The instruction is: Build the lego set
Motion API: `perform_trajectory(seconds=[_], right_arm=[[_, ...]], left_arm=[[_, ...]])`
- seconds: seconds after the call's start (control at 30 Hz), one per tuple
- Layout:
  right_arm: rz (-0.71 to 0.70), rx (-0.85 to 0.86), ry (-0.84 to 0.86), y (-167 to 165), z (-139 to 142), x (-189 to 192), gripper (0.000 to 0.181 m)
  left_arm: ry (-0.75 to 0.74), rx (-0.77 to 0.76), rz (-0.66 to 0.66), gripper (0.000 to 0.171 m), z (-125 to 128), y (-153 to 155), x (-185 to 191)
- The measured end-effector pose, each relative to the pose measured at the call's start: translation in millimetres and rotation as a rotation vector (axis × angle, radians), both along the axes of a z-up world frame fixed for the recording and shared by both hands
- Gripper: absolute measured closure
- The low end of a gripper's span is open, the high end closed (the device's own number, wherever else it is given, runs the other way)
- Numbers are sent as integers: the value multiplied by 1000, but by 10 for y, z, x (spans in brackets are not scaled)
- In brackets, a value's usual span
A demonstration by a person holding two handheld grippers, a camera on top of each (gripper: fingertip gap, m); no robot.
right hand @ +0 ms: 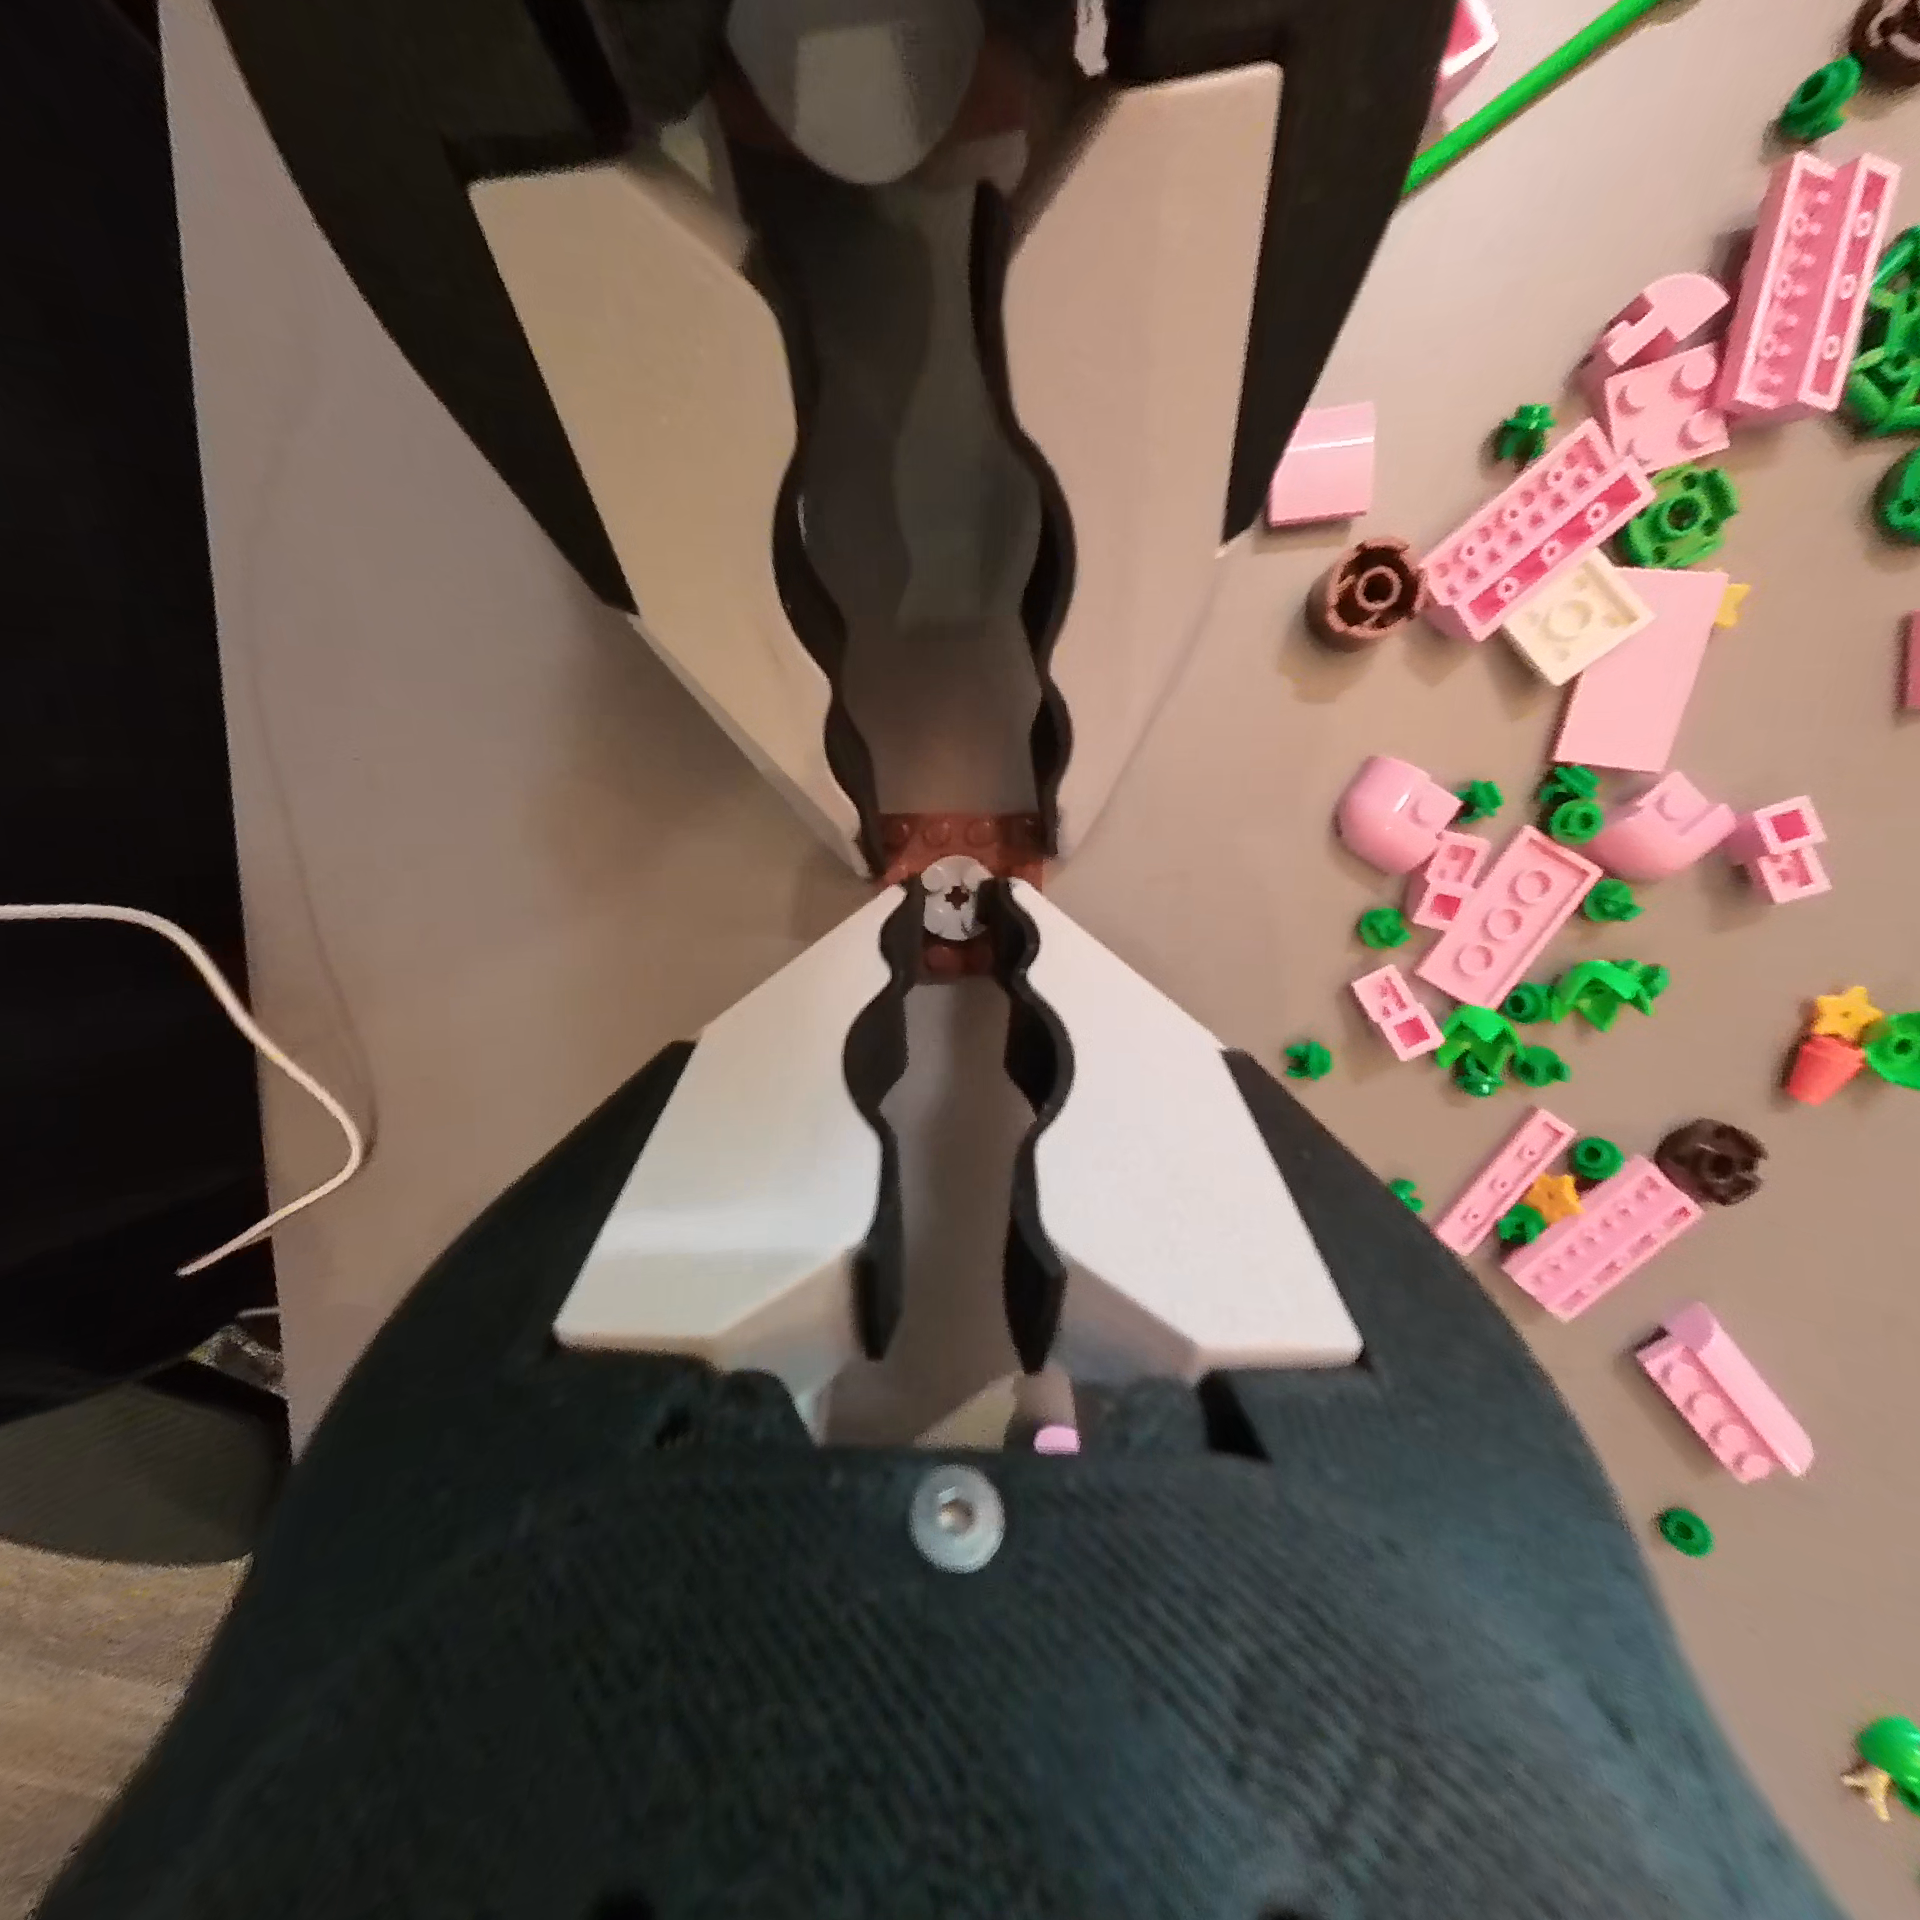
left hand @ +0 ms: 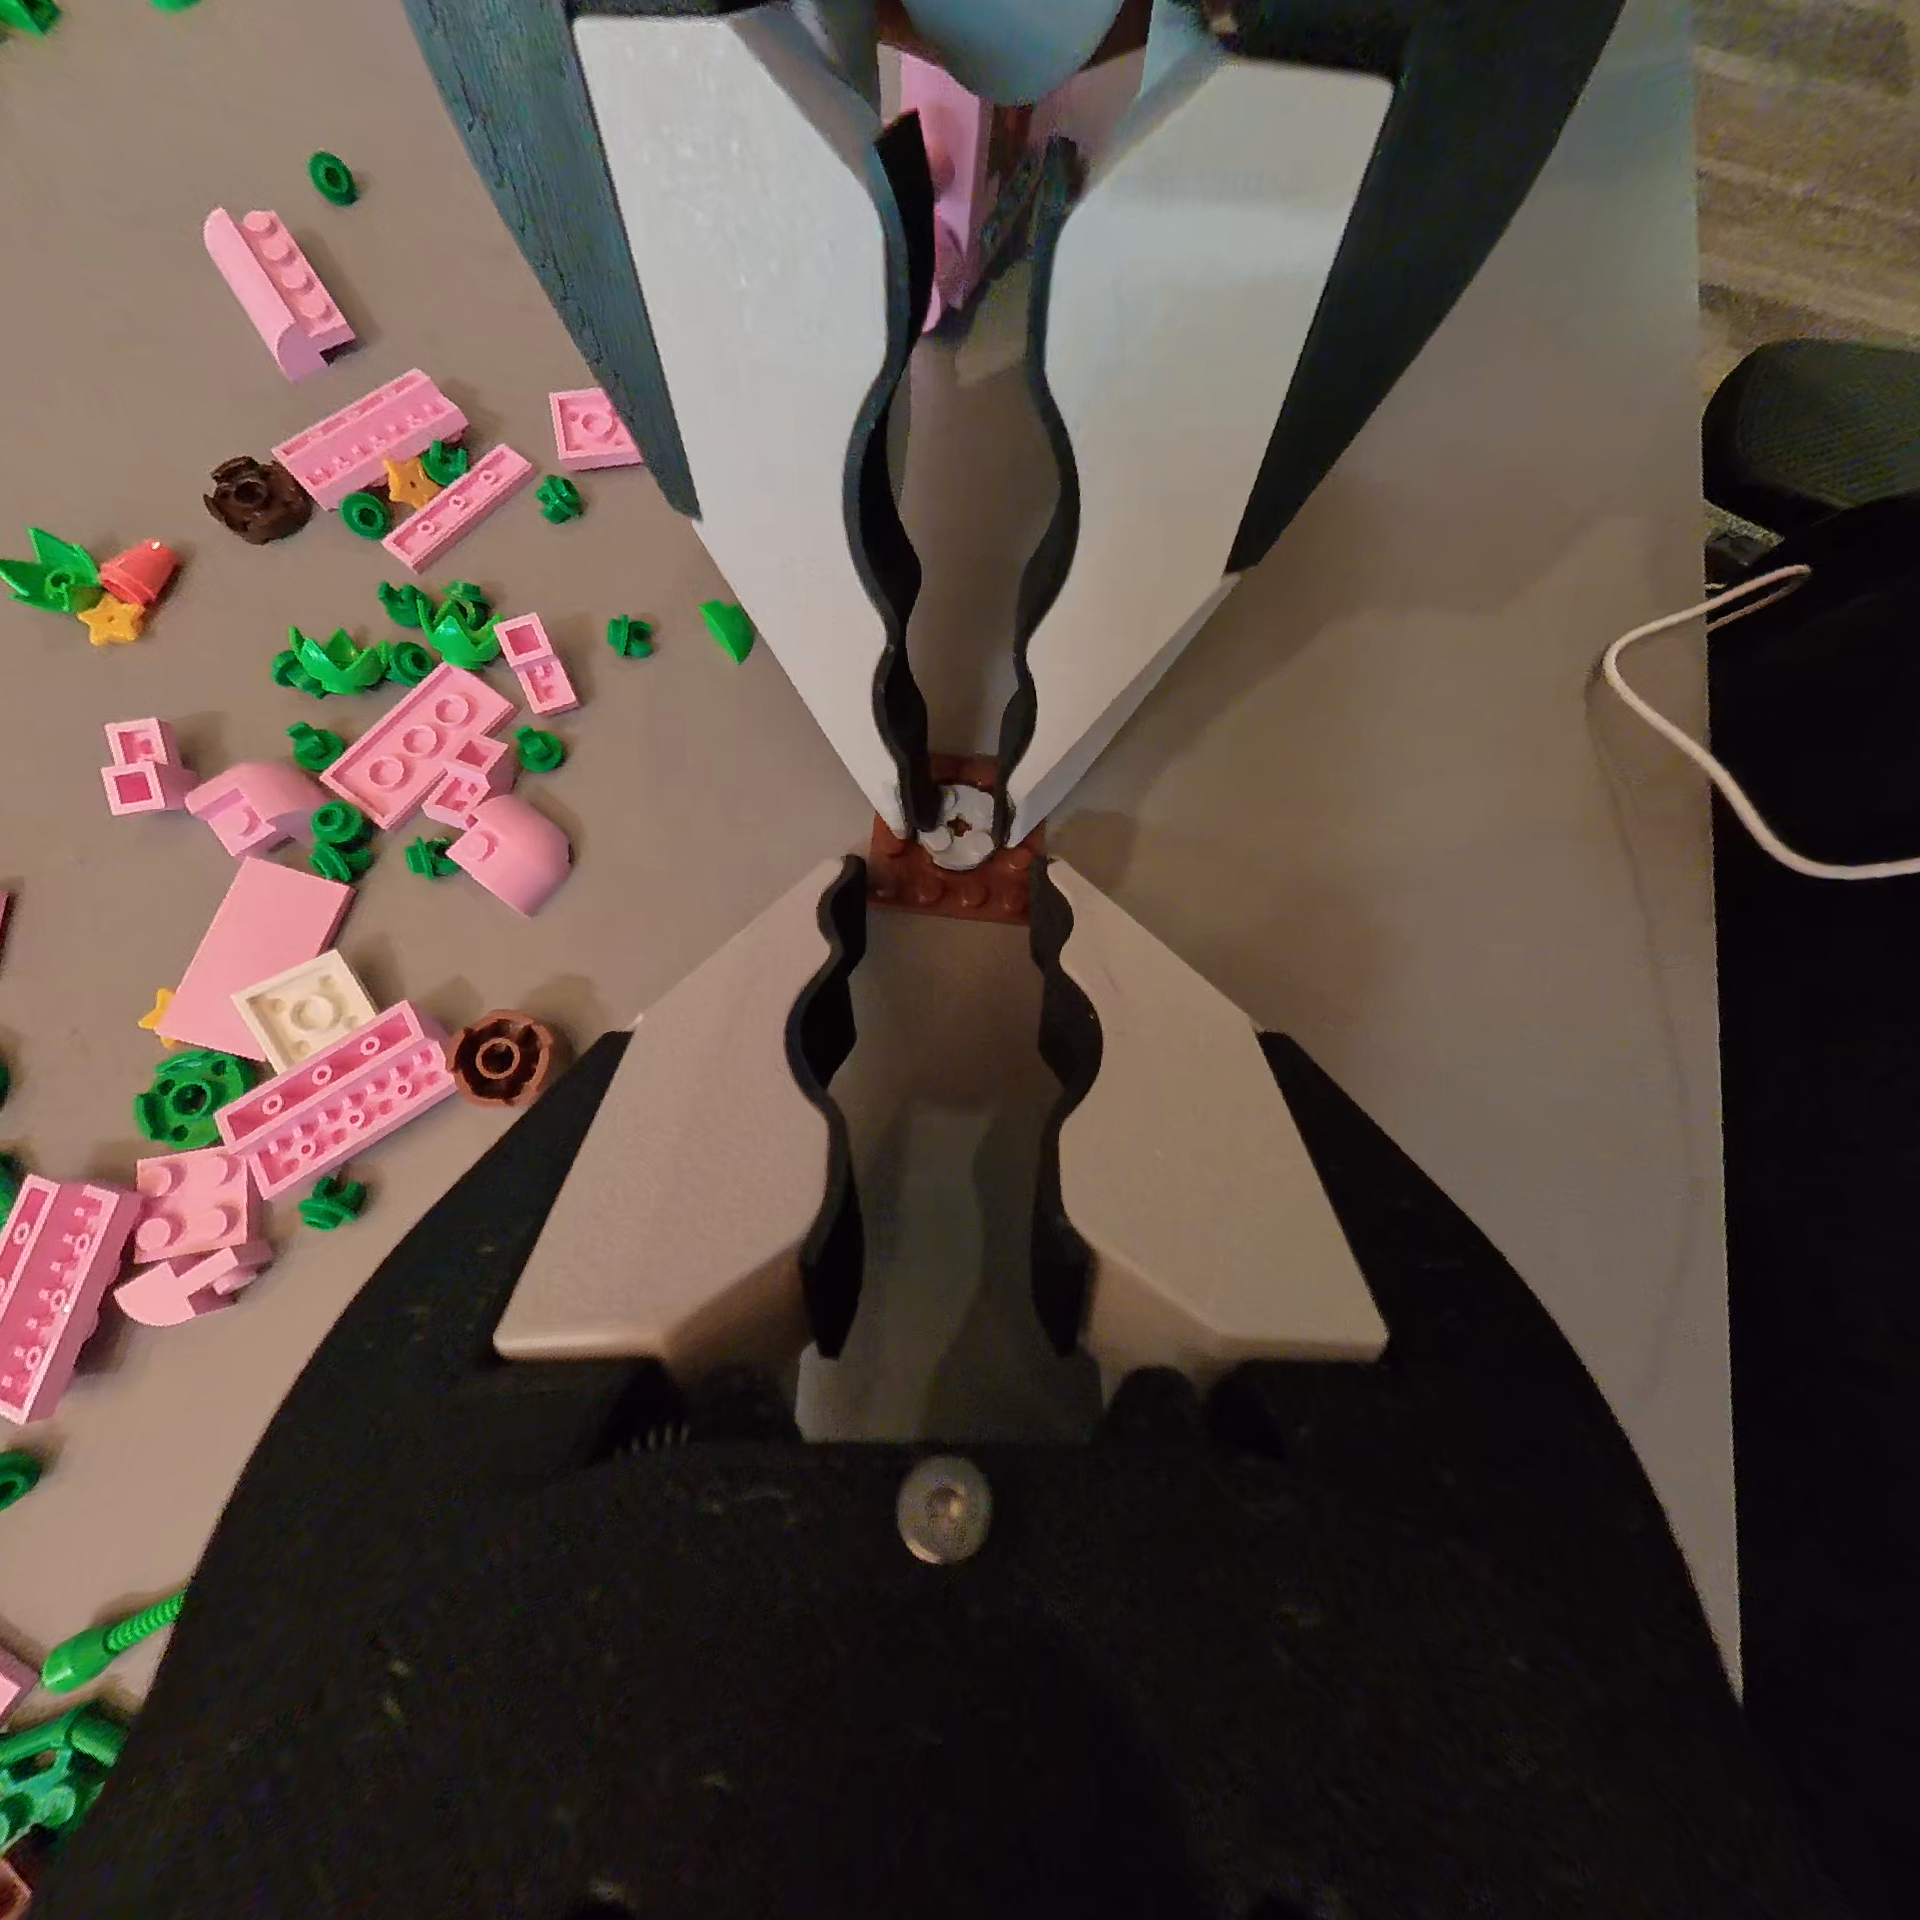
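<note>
My left gripper (left hand: 945,881) comes in from the bottom of the left wrist view and is shut on a small brown studded plate (left hand: 935,891), gripping its two sides just above the grey table (left hand: 1351,831). My right gripper (right hand: 952,912) faces it tip to tip and is shut on a small white round piece (right hand: 954,896) that sits on top of the brown plate (right hand: 961,834). In the left wrist view the right gripper (left hand: 958,821) comes down from the top with the white round piece (left hand: 961,828) between its tips. In the right wrist view the left gripper (right hand: 958,831) comes down from the top.
Many loose pink bricks (left hand: 416,743) and small green pieces (left hand: 332,665) lie scattered to one side, with a white square plate (left hand: 307,1008) and brown round pieces (left hand: 497,1055). They also show in the right wrist view (right hand: 1507,914). A white cable (left hand: 1683,748) hangs by the table's edge, beside a black chair (left hand: 1818,436). Both grippers' tips are close together, under 4 cm apart.
</note>
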State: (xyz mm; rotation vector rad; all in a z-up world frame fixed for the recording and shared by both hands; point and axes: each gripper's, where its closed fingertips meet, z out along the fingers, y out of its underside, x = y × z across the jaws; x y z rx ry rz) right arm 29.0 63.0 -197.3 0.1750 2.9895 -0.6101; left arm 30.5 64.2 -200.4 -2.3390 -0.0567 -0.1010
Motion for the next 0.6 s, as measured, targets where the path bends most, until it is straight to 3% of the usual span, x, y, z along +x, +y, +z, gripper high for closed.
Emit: perform_trajectory(seconds=[0.33, 0.6], right_arm=[[-51, -34, 95, 4, 27, -17, 170], [-237, -121, 144, 71, 130, -103, 139]], left_arm=[[-11, 2, 1, 140, 2, -1, -5], [25, -2, -27, 139, -3, -1, 32]])
